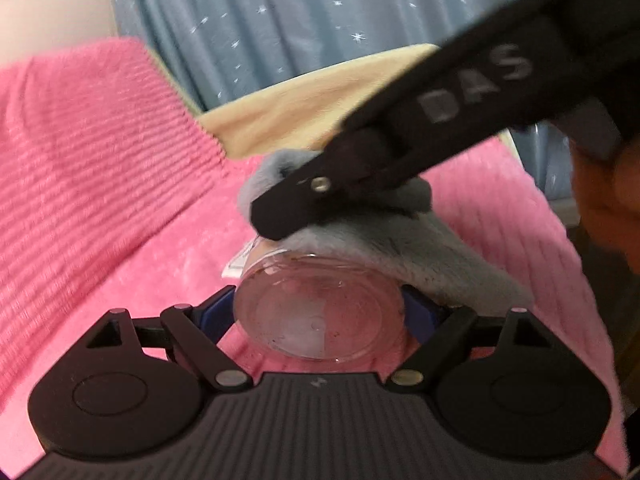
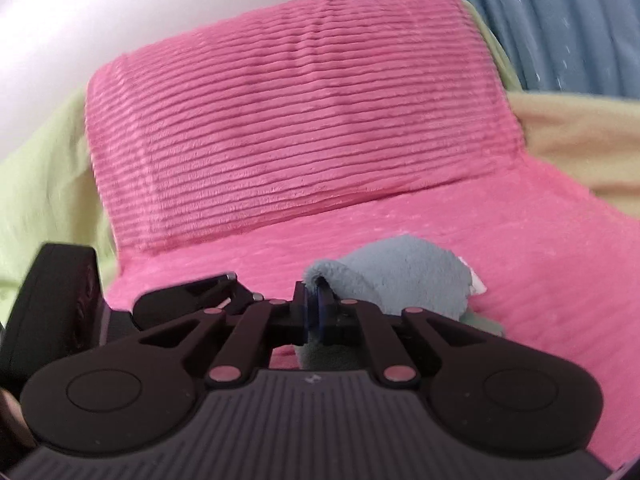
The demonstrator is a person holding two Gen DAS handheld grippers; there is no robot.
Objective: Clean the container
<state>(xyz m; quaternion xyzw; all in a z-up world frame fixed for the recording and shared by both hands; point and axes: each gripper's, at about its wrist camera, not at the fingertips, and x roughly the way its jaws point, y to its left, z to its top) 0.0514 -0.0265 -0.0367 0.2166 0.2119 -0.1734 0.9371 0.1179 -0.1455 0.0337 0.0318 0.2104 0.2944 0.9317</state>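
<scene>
My left gripper [image 1: 320, 312] is shut on a clear round container [image 1: 320, 312], with its base facing the left wrist camera. Specks of dirt show on the plastic. My right gripper [image 2: 314, 308] is shut on a grey-blue cloth [image 2: 400, 276]. In the left wrist view the right gripper [image 1: 276, 220] comes in from the upper right and presses the cloth [image 1: 384, 248] onto the top of the container. The container's far side and opening are hidden behind the cloth.
Everything is held over a pink ribbed blanket [image 1: 100, 184] covering a seat and backrest [image 2: 296, 120]. A yellow sheet [image 1: 300, 100] and a blue starred curtain [image 1: 280, 12] lie behind. The person's hand [image 1: 608, 200] is at the right edge.
</scene>
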